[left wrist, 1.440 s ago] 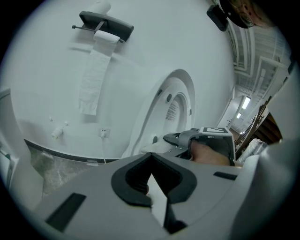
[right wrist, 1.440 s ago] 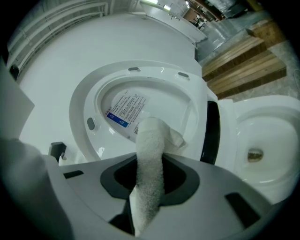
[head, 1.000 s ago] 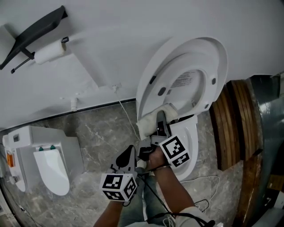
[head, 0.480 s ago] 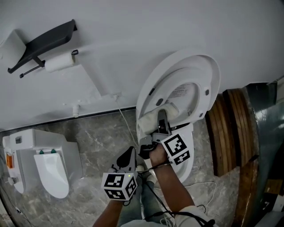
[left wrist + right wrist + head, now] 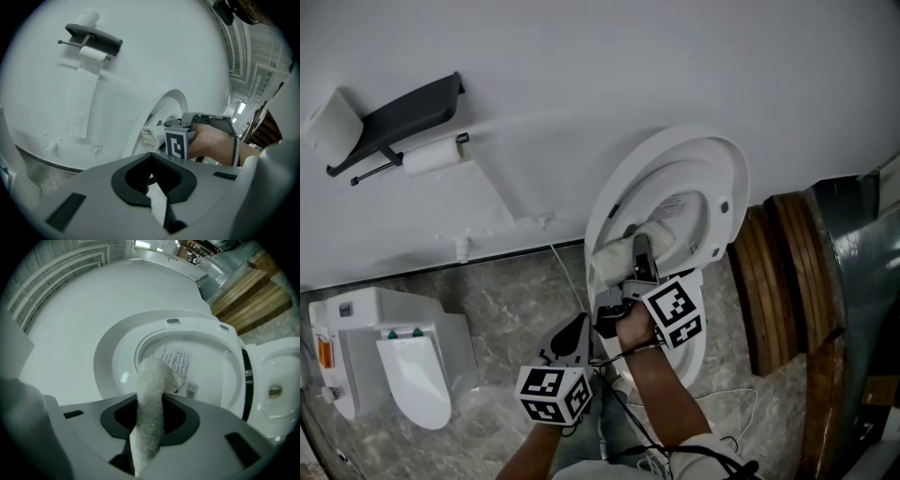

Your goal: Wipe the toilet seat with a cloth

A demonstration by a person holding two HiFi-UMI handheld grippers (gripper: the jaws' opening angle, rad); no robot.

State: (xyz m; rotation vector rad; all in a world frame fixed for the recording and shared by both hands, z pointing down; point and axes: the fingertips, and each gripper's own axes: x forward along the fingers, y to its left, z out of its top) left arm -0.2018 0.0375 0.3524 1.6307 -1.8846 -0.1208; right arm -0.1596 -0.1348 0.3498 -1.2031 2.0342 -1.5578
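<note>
The white toilet seat [image 5: 727, 202] stands raised against its lid, its underside with a printed label [image 5: 180, 367] facing me. My right gripper [image 5: 639, 246] is shut on a white cloth [image 5: 628, 248] and holds it against the lower left part of the ring; in the right gripper view the cloth [image 5: 151, 399] sticks up between the jaws onto the seat [image 5: 112, 362]. My left gripper [image 5: 574, 333] hangs lower left of the bowl, shut and with nothing in it. From the left gripper view I see the right gripper's marker cube [image 5: 177, 143] and the hand behind it.
A toilet-paper holder with a roll [image 5: 431, 155] is on the wall at upper left. A second white unit [image 5: 403, 352] stands on the marble floor at left. Wooden planks [image 5: 783, 272] lean at right. A cable [image 5: 567, 253] runs down the wall by the toilet.
The right gripper and cloth have stayed on the lower left part of the seat ring, shifting only slightly. The head view has drifted, so the toilet sits a little lower in frame.
</note>
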